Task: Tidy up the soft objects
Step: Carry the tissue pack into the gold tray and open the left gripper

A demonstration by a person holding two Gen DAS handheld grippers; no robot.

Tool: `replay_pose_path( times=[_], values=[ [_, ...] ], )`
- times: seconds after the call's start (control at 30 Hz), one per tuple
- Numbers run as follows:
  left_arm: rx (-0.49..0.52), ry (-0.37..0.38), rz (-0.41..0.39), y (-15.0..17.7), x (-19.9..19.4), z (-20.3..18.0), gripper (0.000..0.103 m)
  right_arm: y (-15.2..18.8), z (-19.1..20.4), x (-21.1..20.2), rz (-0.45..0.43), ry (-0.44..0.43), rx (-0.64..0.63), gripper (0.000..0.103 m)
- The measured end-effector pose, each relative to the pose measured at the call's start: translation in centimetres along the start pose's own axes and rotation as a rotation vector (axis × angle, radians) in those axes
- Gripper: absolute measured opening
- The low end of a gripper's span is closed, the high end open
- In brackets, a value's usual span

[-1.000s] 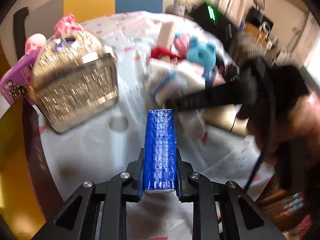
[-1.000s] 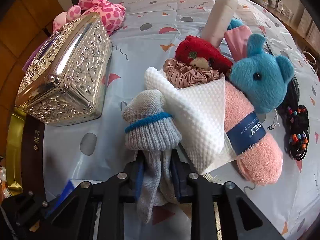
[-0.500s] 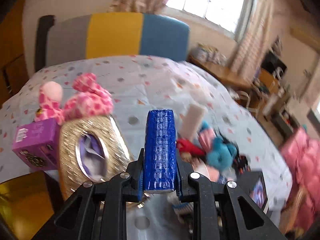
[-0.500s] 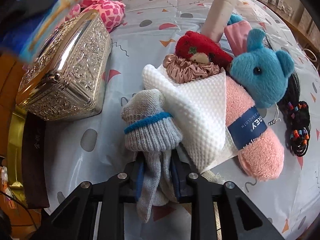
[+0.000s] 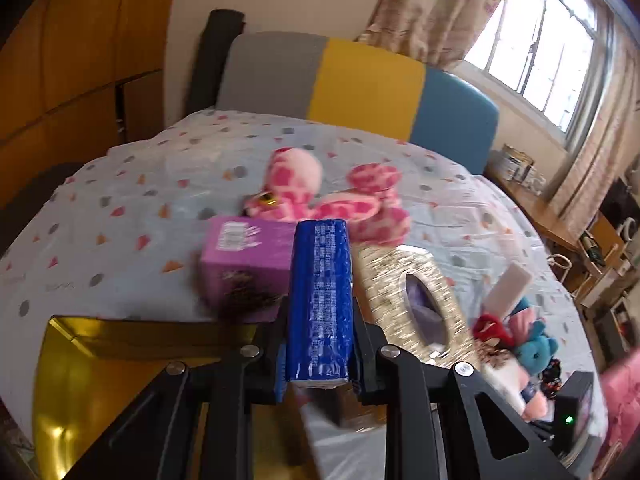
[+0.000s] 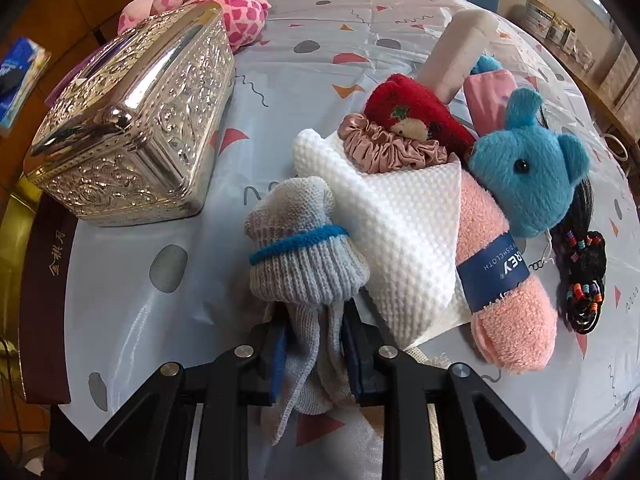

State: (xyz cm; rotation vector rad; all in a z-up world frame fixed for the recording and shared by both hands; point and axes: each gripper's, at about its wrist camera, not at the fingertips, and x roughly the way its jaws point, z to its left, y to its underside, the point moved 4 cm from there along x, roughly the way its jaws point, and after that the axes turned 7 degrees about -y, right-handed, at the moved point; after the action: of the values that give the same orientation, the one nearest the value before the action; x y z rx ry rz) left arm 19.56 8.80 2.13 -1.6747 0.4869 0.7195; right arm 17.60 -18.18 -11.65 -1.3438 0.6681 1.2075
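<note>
My left gripper [image 5: 320,356] is shut on a blue tissue pack [image 5: 321,300] and holds it in the air above the table's near left edge; the pack also shows at the far left of the right wrist view [image 6: 20,76]. My right gripper [image 6: 314,344] is shut on a grey knitted sock [image 6: 304,256] that lies on the tablecloth. Beside the sock are a white waffle cloth [image 6: 404,232], a pink towel roll [image 6: 508,296], a blue plush bear [image 6: 528,164], a red plush [image 6: 416,112] and a pink scrunchie [image 6: 388,148].
An ornate silver tissue box [image 6: 140,128] stands at the left. Behind it lie a pink spotted plush [image 5: 320,200] and a purple box [image 5: 244,260]. A black beaded hair piece [image 6: 584,276] lies at the right. A gold and dark box [image 5: 120,360] sits at the near left edge.
My left gripper has lifted and swung left with the blue pack, from beside the soft pile to above the gold box. My right gripper has stayed shut on the sock.
</note>
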Motion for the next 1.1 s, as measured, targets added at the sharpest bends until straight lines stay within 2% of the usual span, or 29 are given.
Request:
replay_pose_path(
  times=[0.27,0.67,1.1],
  values=[
    [-0.01,-0.058,-0.016,2.5,-2.3,3.9,0.024,0.2,-0.3,-0.3,-0.016,0.02,-0.032,0.025],
    [-0.008,-0.167,-0.061,6.3,-6.5,9.0,0.024,1.4,2.3,0.2,-0.055,0.099,-0.14,0.025],
    [-0.033,-0.263,-0.017,8.7,-6.3,14.9,0.025,2.1,2.6,0.4,-0.068,0.114,-0.156,0.025]
  ],
)
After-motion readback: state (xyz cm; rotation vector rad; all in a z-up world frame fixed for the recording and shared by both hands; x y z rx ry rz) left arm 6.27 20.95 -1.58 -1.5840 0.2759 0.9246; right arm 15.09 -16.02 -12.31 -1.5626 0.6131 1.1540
